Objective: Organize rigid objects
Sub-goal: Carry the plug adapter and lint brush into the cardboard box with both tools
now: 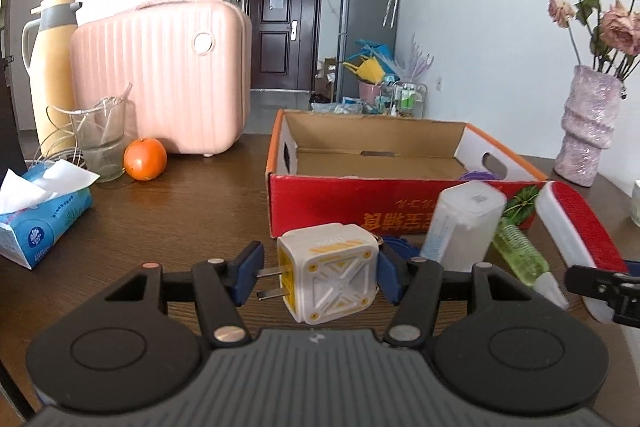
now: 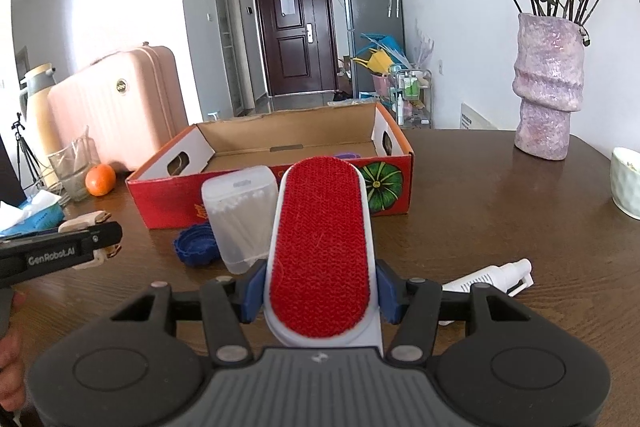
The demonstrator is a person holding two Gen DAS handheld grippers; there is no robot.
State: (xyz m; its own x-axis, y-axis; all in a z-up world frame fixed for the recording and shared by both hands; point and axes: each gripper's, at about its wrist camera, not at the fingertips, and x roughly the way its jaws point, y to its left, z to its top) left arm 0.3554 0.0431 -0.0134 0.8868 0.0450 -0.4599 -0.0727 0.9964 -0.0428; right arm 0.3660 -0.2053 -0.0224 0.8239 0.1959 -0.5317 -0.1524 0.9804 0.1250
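My left gripper (image 1: 318, 277) is shut on a white and yellow plug adapter (image 1: 330, 273), its prongs against the left pad, just in front of the red cardboard box (image 1: 340, 203). My right gripper (image 2: 320, 293) is shut on a red and white lint brush (image 2: 322, 247), also before the box (image 2: 168, 203). The brush shows at the right of the left wrist view (image 1: 576, 231). A clear cotton swab box (image 2: 240, 215) and a blue lid (image 2: 196, 245) stand by the box front. A purple object (image 2: 348, 155) lies inside the box.
A pink case (image 1: 160, 75), glass (image 1: 102, 143), orange (image 1: 145, 159), thermos (image 1: 52, 67) and tissue pack (image 1: 40, 215) stand at the left. A pink vase (image 2: 548, 87) and white bowl (image 2: 626, 183) stand right. A green tube (image 1: 520, 253) and white spray bottle (image 2: 492, 275) lie nearby.
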